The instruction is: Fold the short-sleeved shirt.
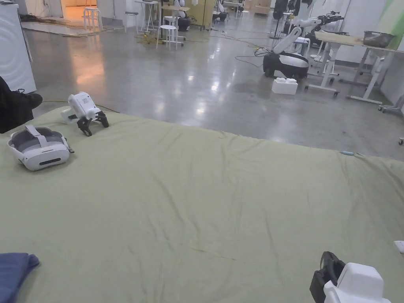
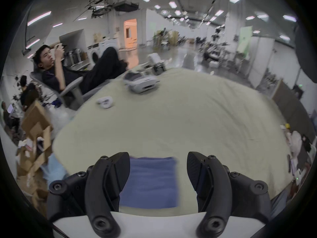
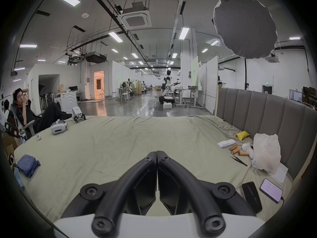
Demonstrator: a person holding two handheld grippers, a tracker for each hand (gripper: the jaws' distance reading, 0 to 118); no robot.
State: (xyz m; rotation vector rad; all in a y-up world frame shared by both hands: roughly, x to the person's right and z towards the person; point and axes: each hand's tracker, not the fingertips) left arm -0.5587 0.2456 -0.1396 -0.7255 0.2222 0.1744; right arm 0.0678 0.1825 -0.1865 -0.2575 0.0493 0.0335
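The blue shirt (image 2: 151, 181) lay folded on the green sheet (image 2: 180, 118) just ahead of the left gripper (image 2: 157, 171) — jaws spread wide, touching nothing. The right gripper (image 3: 157, 153) sat well apart from it, jaws pressed together and empty — the shirt far off to its left.

No readable writing anywhere here. The lit phone (image 3: 271, 190) on the bed shows lines on its screen, too small to make out. A pale green panel (image 3: 194, 73) in the hall carries a small mark, too far off to tell. The green glowing sign (image 3: 267, 83) over the far door is only a blur.
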